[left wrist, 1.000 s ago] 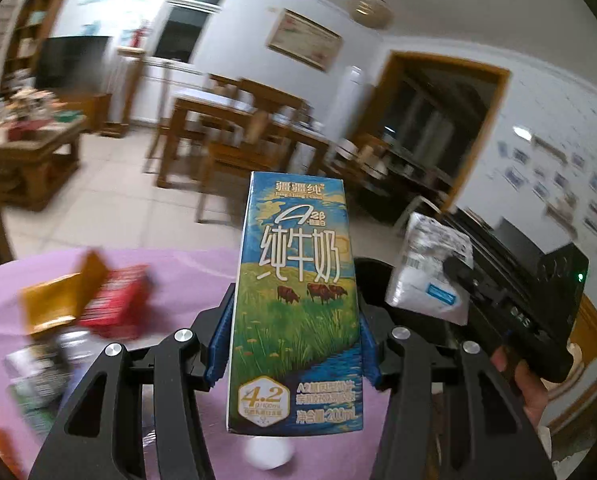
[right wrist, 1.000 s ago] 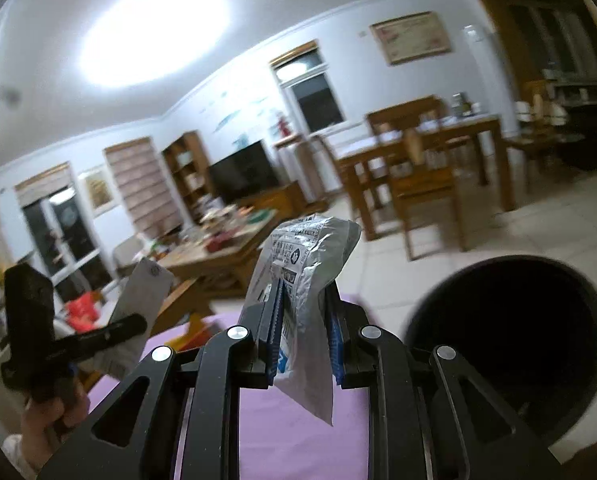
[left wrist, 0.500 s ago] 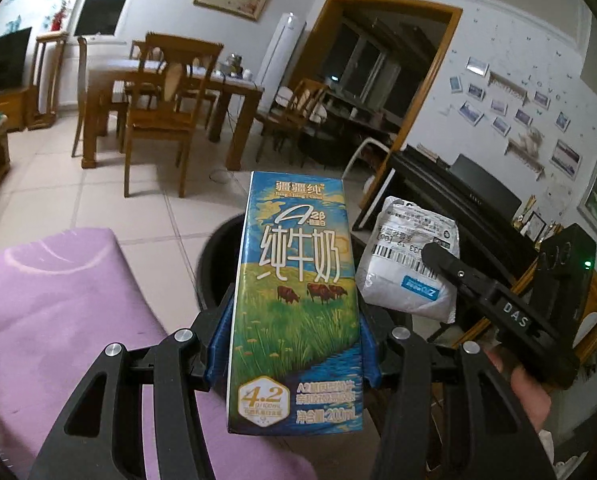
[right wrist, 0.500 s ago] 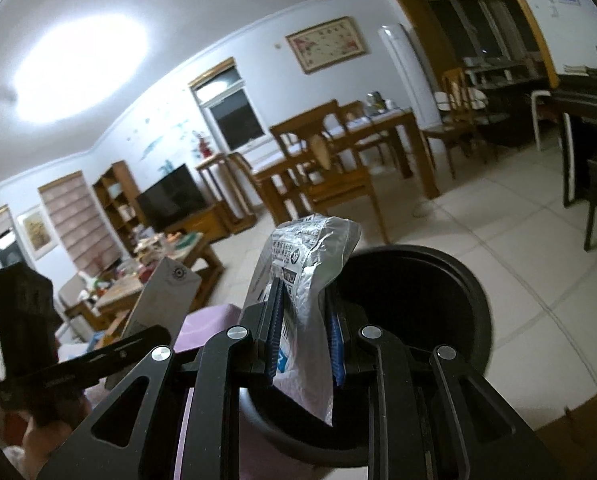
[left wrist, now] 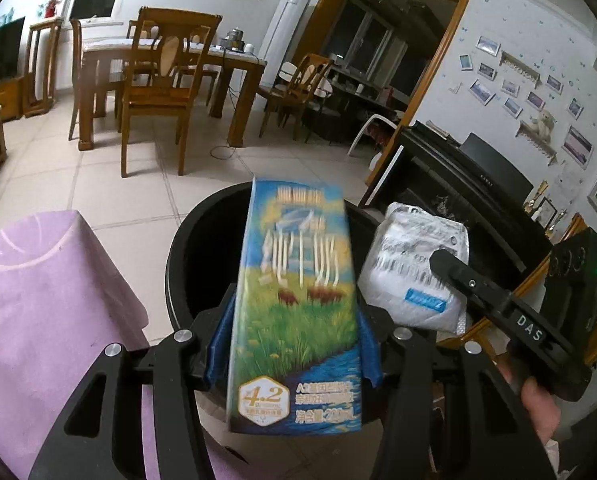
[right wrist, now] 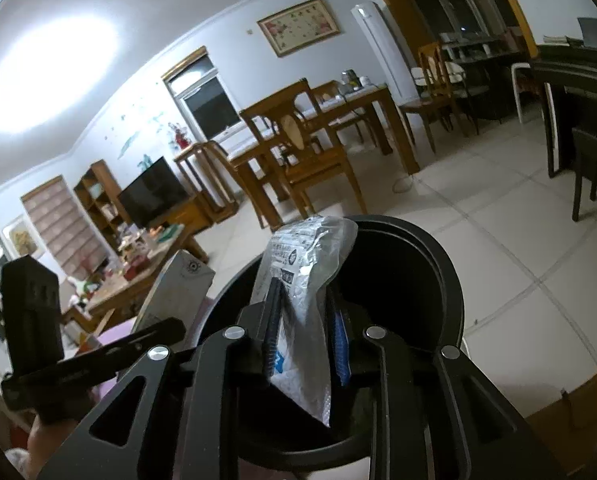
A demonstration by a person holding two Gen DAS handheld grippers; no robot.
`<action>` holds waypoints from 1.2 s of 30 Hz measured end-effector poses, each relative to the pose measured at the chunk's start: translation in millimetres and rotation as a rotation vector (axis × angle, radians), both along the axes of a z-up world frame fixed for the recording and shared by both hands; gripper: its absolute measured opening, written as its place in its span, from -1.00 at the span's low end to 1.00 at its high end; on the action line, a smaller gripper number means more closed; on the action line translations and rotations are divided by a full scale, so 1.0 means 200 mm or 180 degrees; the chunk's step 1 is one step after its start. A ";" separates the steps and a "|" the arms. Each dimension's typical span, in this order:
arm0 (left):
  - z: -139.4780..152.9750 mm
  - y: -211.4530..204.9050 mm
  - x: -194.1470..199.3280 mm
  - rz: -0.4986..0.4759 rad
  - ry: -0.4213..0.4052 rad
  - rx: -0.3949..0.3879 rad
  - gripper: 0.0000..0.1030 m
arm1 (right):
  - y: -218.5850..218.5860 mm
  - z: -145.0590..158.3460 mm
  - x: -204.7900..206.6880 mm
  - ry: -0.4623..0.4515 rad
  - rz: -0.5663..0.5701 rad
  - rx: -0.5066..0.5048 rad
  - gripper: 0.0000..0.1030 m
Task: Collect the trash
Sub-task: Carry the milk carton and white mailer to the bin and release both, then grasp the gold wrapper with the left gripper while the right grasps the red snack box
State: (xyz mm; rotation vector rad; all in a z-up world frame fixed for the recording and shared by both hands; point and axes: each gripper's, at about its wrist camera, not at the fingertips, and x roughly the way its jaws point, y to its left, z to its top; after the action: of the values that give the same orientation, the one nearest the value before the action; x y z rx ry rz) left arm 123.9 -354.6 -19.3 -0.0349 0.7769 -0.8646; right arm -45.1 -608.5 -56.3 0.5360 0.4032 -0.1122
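A blue and green milk carton (left wrist: 294, 304) stands between the pads of my left gripper (left wrist: 294, 344), motion-blurred, over the black round trash bin (left wrist: 202, 248). The left jaws have spread and a gap shows beside the carton. A crumpled silver-white plastic pouch (right wrist: 302, 292) hangs between the pads of my right gripper (right wrist: 306, 344), whose jaws have also spread, above the same bin (right wrist: 430, 292). The pouch (left wrist: 414, 268) and right gripper show at the right of the left wrist view. The carton's grey back (right wrist: 174, 296) shows in the right wrist view.
A purple-covered table (left wrist: 46, 304) lies left of the bin. A wooden dining table and chairs (left wrist: 158, 76) stand across the tiled floor. A black piano (left wrist: 470, 184) is behind the bin on the right. A cluttered coffee table (right wrist: 138, 268) sits far left.
Both grippers moved from above the purple table to over the bin. Their jaws have widened, and the carton and pouch have started to slip down.
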 end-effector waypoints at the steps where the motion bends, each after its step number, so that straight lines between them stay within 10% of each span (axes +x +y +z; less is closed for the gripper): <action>1: 0.01 -0.01 -0.01 0.0010 -0.0033 0.0011 0.36 | 0.00 0.00 0.01 0.0005 -0.0016 0.0012 -0.07; 3: 0.04 0.02 -0.02 0.0051 -0.0112 -0.0009 0.68 | 0.01 0.00 0.00 -0.0026 -0.0080 0.0046 0.29; 9: 0.08 0.09 -0.04 0.0081 -0.0187 -0.0032 0.70 | 0.05 0.00 0.01 -0.0028 -0.0071 0.0046 0.45; 25: 0.26 0.85 -0.03 0.0790 -0.0272 -0.0104 0.70 | 0.60 0.15 0.28 0.0024 0.0636 -0.0142 0.45; 36: 0.18 1.52 0.36 0.1358 0.0088 0.0432 0.51 | 1.36 0.25 0.71 0.0279 0.1822 0.0132 0.45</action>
State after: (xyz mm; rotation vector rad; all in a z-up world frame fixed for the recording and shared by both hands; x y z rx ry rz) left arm 196.0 -49.8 16.7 -0.0892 0.8143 -0.4069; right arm 95.9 -335.6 -6.5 0.4399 0.6312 0.4257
